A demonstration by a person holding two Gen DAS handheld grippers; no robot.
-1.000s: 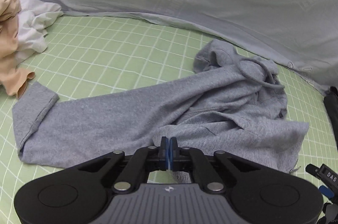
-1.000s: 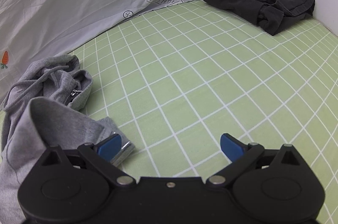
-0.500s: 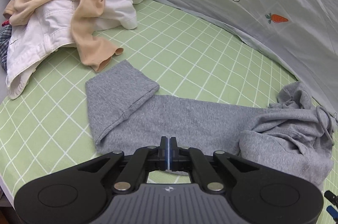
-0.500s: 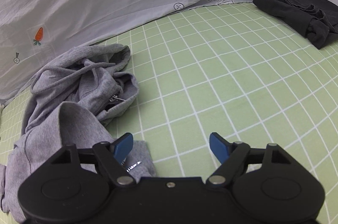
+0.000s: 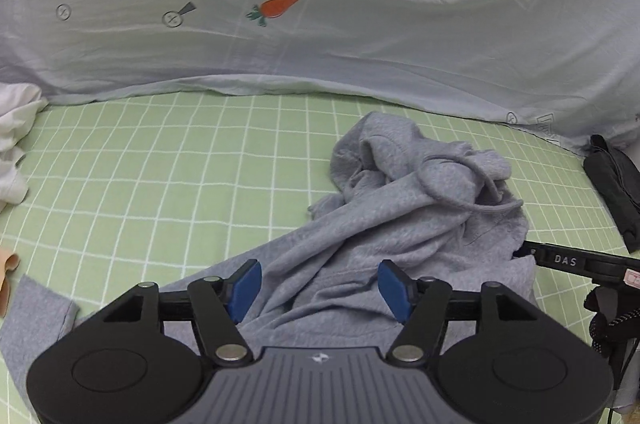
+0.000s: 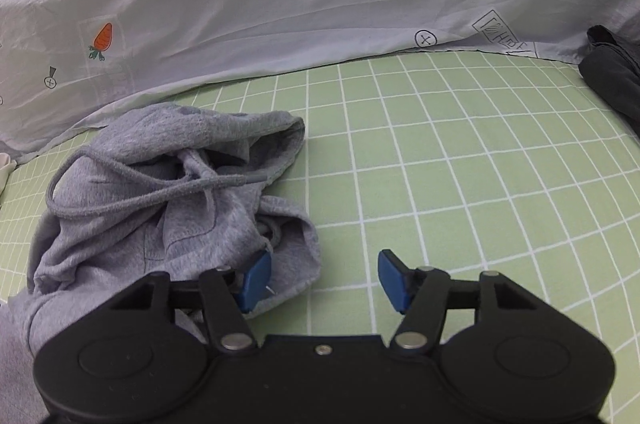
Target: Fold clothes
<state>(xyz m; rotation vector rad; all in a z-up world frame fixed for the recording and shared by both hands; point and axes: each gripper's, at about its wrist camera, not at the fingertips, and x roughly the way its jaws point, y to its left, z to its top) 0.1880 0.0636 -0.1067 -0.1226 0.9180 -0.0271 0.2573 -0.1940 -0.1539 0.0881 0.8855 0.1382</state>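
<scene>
Left wrist view: left gripper [image 5: 319, 288] released above the crumpled grey hoodie [image 5: 404, 224], lower centre, sleeve running lower left. White clothes [image 5: 16, 140] cut off at left edge, dark garment [image 5: 612, 184] at right.

Right wrist view: right gripper [image 6: 324, 278] spread wide; hoodie [image 6: 168, 200] lower left, drawstring [image 6: 132, 198] looped across. Zipper detail unclear.

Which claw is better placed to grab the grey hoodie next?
Probably left: the open left claw sits over the grey hoodie; the open right claw only overlaps its edge, mostly over the green sheet.
</scene>
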